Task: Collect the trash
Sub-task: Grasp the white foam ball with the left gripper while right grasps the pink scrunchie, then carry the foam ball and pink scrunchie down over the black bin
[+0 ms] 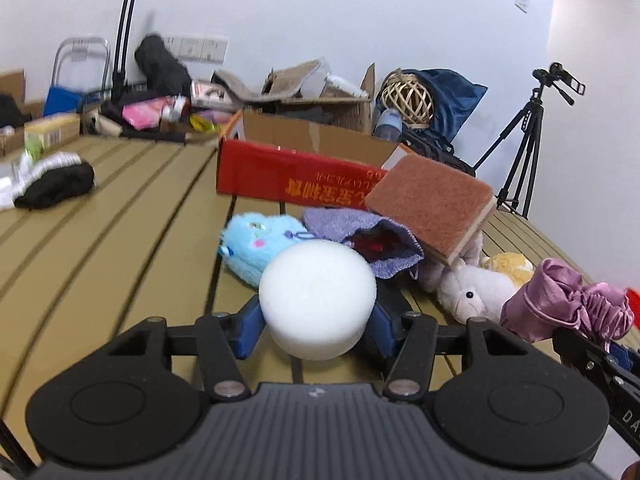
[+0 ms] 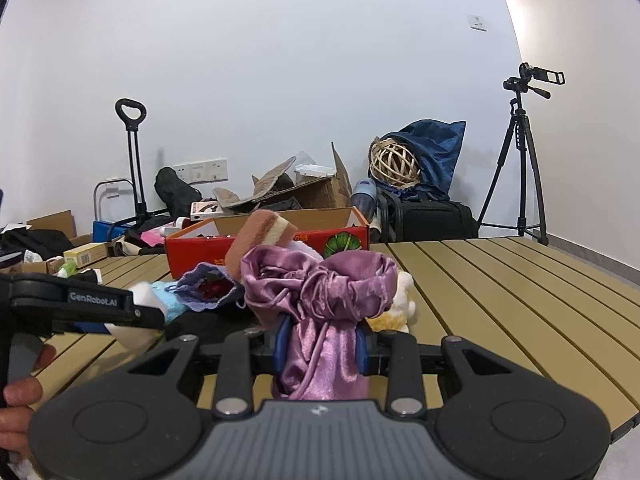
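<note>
On a slatted tan table (image 1: 120, 216), the left tool (image 1: 318, 318) grips a round white foam puck (image 1: 318, 300) between its blue-padded fingers (image 1: 250, 326), holding it at the 6 o'clock of the left wrist view. The right tool (image 2: 320, 346) is clamped on a bunched purple satin bag (image 2: 320, 292), its gathered neck squeezed between the pads and the bulk of the cloth spilling forward over them.

Beyond the puck, toward 12 o'clock, lies a heap of soft things: a light blue plush toy (image 1: 256, 244), a lavender knitted pouch (image 1: 360, 240) with its mouth gaping, and a pale pink plush animal (image 1: 472, 288) toward 3 o'clock. A brown-faced scrubbing sponge (image 1: 432, 204) rests tilted on top of the heap. Just behind it stands a red cardboard box (image 1: 296, 176), open at the top. A black cloth bundle (image 1: 56, 188) lies well apart at 9 o'clock.
</note>
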The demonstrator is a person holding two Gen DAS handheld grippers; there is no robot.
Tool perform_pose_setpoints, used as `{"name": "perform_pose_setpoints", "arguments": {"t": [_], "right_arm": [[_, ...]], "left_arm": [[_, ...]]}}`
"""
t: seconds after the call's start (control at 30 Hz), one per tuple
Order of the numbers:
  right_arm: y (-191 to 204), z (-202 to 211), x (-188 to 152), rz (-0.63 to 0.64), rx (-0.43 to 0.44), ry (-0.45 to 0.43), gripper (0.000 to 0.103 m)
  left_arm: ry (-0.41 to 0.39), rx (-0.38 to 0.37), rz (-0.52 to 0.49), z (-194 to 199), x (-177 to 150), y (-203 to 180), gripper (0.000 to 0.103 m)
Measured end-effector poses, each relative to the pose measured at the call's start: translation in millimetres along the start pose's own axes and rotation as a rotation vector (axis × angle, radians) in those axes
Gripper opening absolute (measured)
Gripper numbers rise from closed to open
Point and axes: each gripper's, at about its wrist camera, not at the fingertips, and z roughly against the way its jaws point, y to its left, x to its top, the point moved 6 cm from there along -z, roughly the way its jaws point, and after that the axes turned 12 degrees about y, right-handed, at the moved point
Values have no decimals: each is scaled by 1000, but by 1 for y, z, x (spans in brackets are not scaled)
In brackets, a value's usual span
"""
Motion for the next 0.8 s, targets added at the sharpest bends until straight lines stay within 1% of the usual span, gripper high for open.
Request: {"name": "perform_pose_setpoints", "arguments": {"t": [0.1,0.23,0.47,0.67,0.8], "right_arm": [[0,3,-3,4,12,12,31],[4,9,-6,11,23,12,31],[11,25,-13,22,39,9,31],[14,47,-20,32,50,-6,31],[20,70,-25,73,59,-36,31]], "left_arm": [[-17,17,-31,10,-3,-2,56],[-16,6,-37,20,-7,-7,56],[-38,28,-71,45,-19,-14,56],[-42,29,-66,70,-30,-10,56],[-67,38,-97,94,-42,-11,56]]}}
